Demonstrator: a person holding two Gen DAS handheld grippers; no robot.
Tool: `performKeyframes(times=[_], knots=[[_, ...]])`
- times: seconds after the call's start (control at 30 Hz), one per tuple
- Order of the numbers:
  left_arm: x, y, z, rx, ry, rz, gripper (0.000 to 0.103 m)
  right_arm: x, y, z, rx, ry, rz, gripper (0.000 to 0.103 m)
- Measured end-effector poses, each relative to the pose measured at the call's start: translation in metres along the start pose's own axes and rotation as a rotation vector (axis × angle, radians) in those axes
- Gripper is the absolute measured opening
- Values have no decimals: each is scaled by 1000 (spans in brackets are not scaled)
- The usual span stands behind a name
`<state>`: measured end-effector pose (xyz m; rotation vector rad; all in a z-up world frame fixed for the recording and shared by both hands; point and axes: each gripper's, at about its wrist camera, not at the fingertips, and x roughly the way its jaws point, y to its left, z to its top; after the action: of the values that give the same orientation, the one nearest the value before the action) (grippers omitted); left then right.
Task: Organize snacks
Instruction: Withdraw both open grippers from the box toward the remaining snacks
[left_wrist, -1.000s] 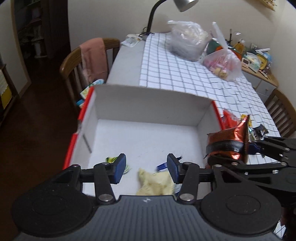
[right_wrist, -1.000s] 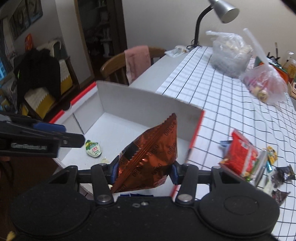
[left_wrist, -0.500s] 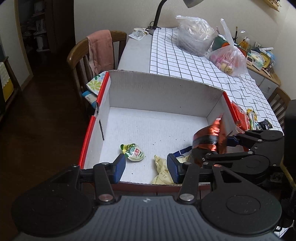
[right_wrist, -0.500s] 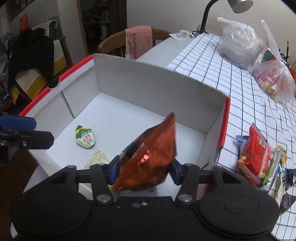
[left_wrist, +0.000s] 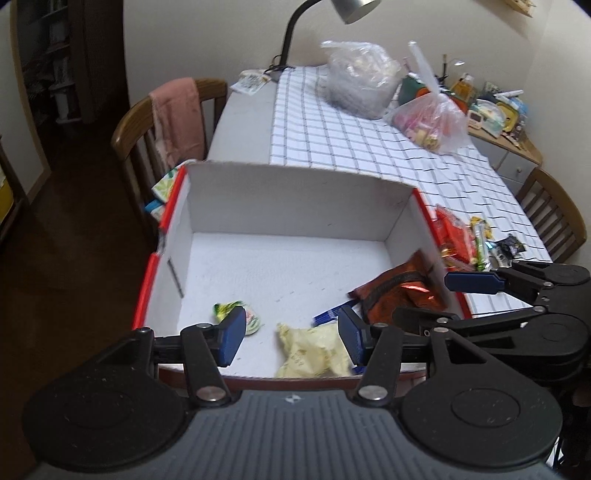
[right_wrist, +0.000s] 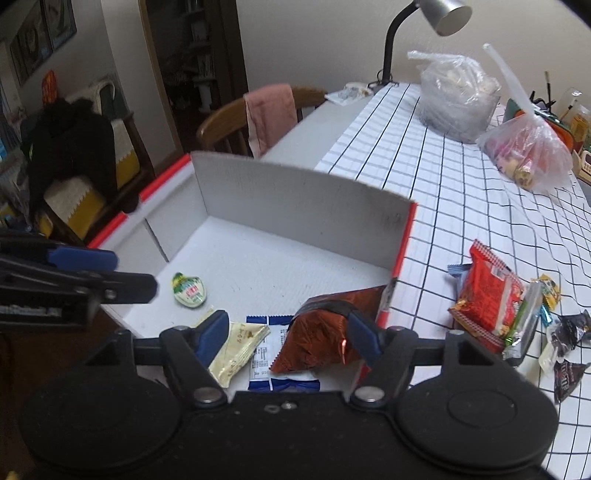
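A white cardboard box (left_wrist: 295, 184) (right_wrist: 303, 192) with red edges stands on the table. Inside lie a copper-red foil snack bag (left_wrist: 399, 288) (right_wrist: 325, 332) against the right wall, a pale yellow packet (left_wrist: 314, 350) (right_wrist: 236, 350), a blue-and-white packet (right_wrist: 273, 354) and a small green snack (left_wrist: 236, 314) (right_wrist: 188, 290). My right gripper (right_wrist: 288, 336) is open above the box's near right corner, the foil bag lying loose between its fingers. My left gripper (left_wrist: 291, 334) is open and empty above the box's near edge.
More snacks lie on the checked tablecloth right of the box: a red packet (right_wrist: 487, 295) (left_wrist: 452, 236), small wrapped sweets (right_wrist: 565, 332). Two filled plastic bags (right_wrist: 458, 99) (right_wrist: 524, 155) and a desk lamp (right_wrist: 443, 14) stand farther back. A chair with a pink towel (left_wrist: 177, 118) stands left.
My right gripper opened and let go of the copper-red foil bag, which dropped into the box's right side. The left gripper stayed open over the near edge.
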<state>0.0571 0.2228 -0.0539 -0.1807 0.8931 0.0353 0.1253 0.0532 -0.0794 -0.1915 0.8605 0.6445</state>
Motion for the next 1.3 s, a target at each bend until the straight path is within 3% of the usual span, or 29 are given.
performKeyframes(times=[0.4,0.47,0.67,0.77,0.97,1.17,1.3], knots=[[-10,-52,11,58,-55,-70,60,-55,-35,-7,99,-105,2,83],[-10,-60,13,60,-69,-74,68,-62,-44,-10,113,-120,-12,85],[-10,-90,15,83,-98,-108,74,-81,-72,-23,150,-142,-41,86],[-7,-107,16,94,-104,-122,78,-91,-88,-30,170,-154,-54,96],[4,-140,17,105,-94,-148,79,-110,-121,-46,202,-173,-77,103],[21,-178,19,112,-86,-177,81,-121,-159,-62,219,-170,-125,103],[35,-206,20,143,-88,-159,81,-123,-187,-72,202,-155,-165,103]])
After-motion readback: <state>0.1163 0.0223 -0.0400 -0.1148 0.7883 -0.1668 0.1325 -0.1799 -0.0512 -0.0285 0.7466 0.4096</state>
